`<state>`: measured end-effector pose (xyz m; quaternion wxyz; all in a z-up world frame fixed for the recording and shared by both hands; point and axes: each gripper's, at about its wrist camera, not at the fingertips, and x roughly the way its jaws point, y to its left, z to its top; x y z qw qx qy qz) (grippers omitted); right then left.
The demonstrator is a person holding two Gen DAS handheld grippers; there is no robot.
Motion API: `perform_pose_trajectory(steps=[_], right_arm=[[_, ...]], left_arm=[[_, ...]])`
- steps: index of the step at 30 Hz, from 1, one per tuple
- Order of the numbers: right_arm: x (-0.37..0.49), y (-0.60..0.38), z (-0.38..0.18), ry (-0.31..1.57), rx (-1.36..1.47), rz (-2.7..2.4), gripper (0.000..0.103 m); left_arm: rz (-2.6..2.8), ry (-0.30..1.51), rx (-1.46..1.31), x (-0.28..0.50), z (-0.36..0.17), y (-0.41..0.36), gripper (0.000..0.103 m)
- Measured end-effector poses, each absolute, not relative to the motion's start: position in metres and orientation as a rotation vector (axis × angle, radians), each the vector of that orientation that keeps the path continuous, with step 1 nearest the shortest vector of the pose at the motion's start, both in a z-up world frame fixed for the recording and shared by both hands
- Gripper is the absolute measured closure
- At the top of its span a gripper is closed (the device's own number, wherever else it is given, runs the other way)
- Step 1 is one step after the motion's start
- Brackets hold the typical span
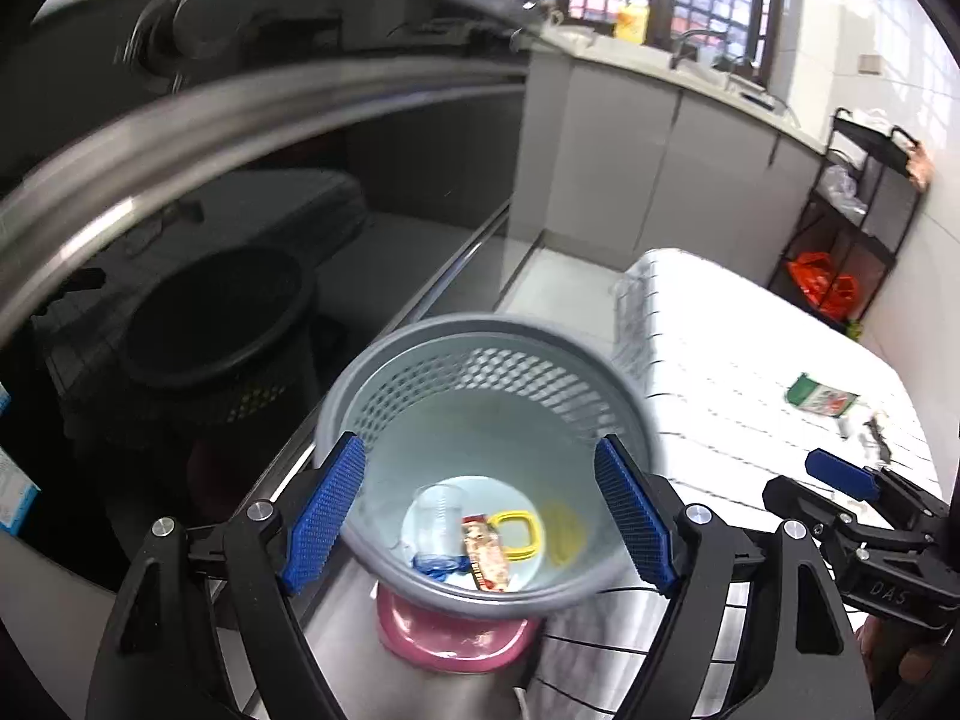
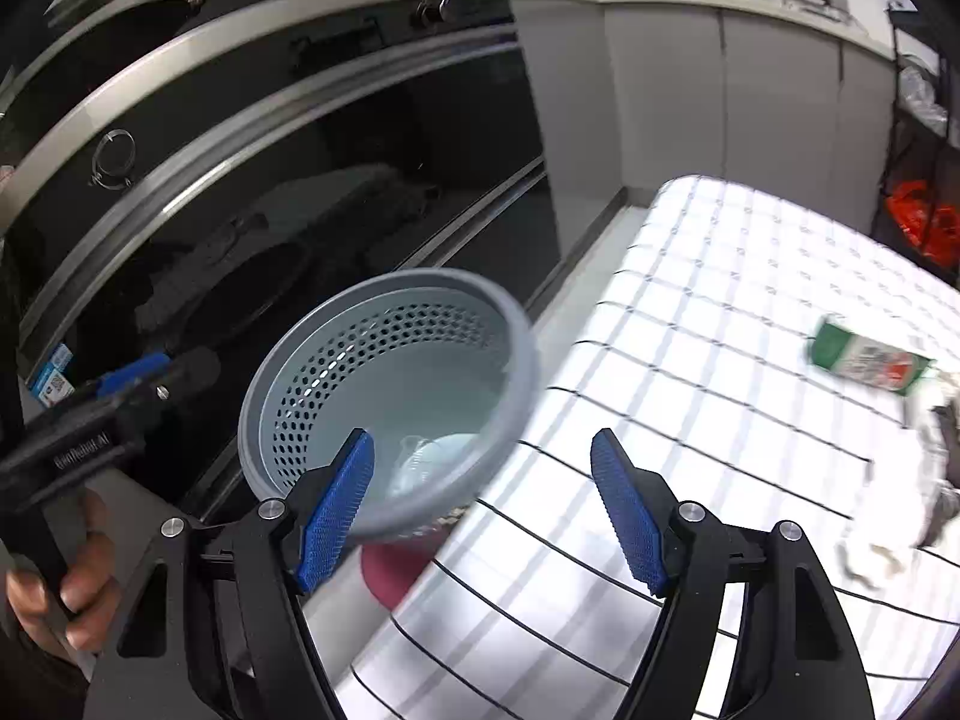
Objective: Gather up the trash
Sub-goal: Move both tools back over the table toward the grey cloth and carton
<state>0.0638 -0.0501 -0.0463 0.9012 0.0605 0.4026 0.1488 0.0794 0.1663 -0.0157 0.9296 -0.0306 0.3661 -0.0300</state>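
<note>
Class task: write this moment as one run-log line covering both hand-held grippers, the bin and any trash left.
left hand-held gripper: open, empty | right hand-held gripper: open, empty | grey bin: holds trash | green wrapper: on checked tablecloth

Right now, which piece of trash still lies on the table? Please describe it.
Start at the table with the white checked cloth beside the grey perforated bin. Near its far right edge lies a flat green, white and red wrapper, the only brightly coloured thing there, next to crumpled white paper.
</note>
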Motion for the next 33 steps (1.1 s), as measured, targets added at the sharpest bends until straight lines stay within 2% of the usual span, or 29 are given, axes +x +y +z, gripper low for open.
perform_pose_trajectory(steps=[11, 18, 24, 33], right_arm=[[-0.023, -0.152, -0.007, 0.717, 0.221, 0.179, 0.031], [-0.061, -0.212, 0.018, 0.625, 0.230, 0.107, 0.029], [-0.072, -0.262, 0.022, 0.584, 0.258, 0.026, 0.029], [-0.041, -0.323, -0.012, 0.632, 0.294, -0.110, 0.029]], left_arm=[[-0.157, 0.673, -0.009, 0.023, 0.045, 0.098, 0.025], [-0.202, 0.634, 0.032, -0.017, 0.065, 0.046, 0.021], [-0.262, 0.617, 0.059, -0.022, 0.066, 0.001, 0.020], [-0.361, 0.639, 0.106, 0.019, 0.038, -0.077, 0.020]])
